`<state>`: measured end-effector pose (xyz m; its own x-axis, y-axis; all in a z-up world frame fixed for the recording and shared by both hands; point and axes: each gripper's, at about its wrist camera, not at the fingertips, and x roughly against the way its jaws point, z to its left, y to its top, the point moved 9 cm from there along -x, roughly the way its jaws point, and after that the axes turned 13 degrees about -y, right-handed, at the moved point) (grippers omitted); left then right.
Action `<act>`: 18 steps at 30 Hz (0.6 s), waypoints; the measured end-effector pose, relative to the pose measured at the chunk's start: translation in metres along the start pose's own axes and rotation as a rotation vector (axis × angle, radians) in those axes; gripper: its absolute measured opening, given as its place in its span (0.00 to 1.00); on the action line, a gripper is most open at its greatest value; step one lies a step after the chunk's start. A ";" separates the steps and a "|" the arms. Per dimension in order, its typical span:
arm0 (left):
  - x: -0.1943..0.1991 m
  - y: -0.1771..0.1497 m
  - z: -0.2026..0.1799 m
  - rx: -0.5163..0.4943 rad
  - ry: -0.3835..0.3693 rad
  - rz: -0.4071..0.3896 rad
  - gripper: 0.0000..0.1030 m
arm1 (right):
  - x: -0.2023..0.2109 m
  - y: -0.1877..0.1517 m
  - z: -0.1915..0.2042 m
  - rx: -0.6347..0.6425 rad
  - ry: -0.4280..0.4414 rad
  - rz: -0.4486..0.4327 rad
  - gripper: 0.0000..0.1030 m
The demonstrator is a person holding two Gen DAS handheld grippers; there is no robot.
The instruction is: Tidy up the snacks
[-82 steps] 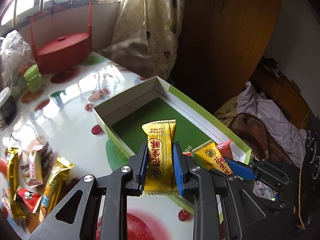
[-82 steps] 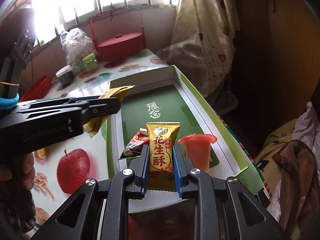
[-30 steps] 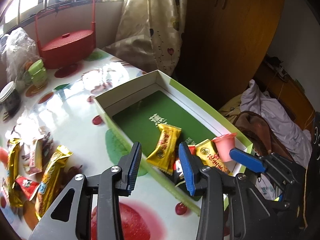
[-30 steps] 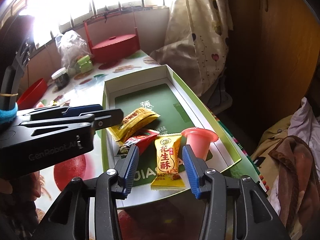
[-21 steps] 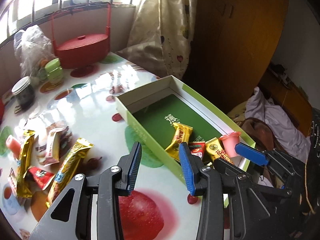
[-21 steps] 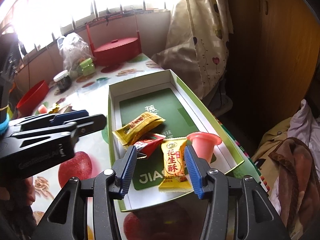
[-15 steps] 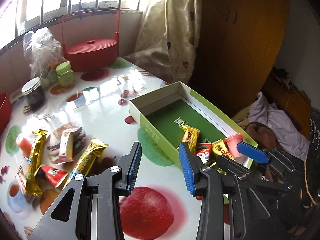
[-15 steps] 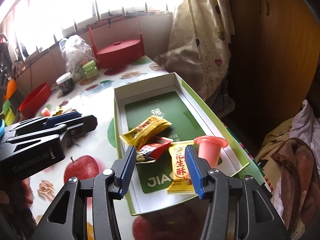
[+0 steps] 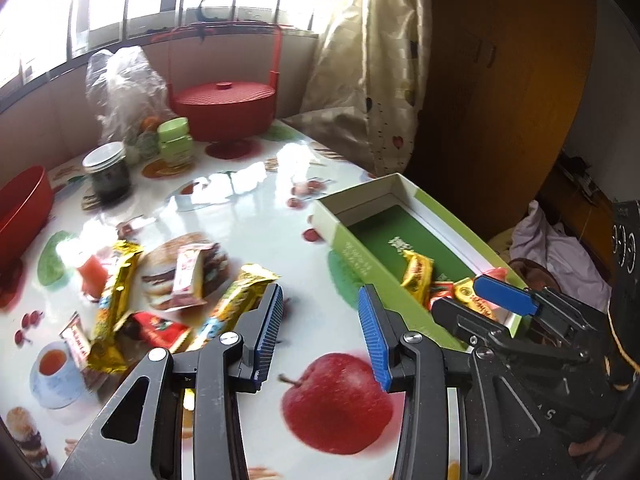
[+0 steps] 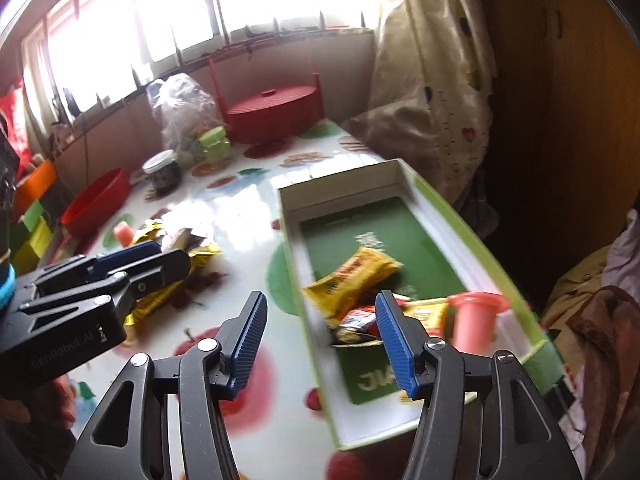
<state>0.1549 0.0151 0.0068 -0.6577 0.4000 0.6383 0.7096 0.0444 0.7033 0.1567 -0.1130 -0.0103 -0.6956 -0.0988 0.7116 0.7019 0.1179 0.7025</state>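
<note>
Bright daylight pours through the barred window [image 10: 248, 4] ahead of me. A cream heart-print curtain [image 9: 380, 80] hangs beside a dark wooden wardrobe [image 9: 500, 92]; my bench [image 9: 248, 200] has a glossy fruit-print cover.

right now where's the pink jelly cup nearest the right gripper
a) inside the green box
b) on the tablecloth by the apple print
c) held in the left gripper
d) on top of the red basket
a: the pink jelly cup stands inside the green box, next to the yellow snack packets.
</note>
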 end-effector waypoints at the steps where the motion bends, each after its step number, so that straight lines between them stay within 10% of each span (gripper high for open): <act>1: 0.003 -0.001 0.005 0.007 0.007 -0.002 0.40 | -0.001 0.001 0.004 0.005 0.007 0.001 0.55; 18: 0.048 -0.034 0.099 0.157 0.137 -0.045 0.40 | -0.031 0.004 0.085 0.094 0.131 0.080 0.56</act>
<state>0.1245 0.1234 -0.0170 -0.7105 0.2668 0.6511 0.7021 0.2062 0.6816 0.1678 -0.0251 -0.0308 -0.6078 -0.2122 0.7652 0.7326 0.2217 0.6435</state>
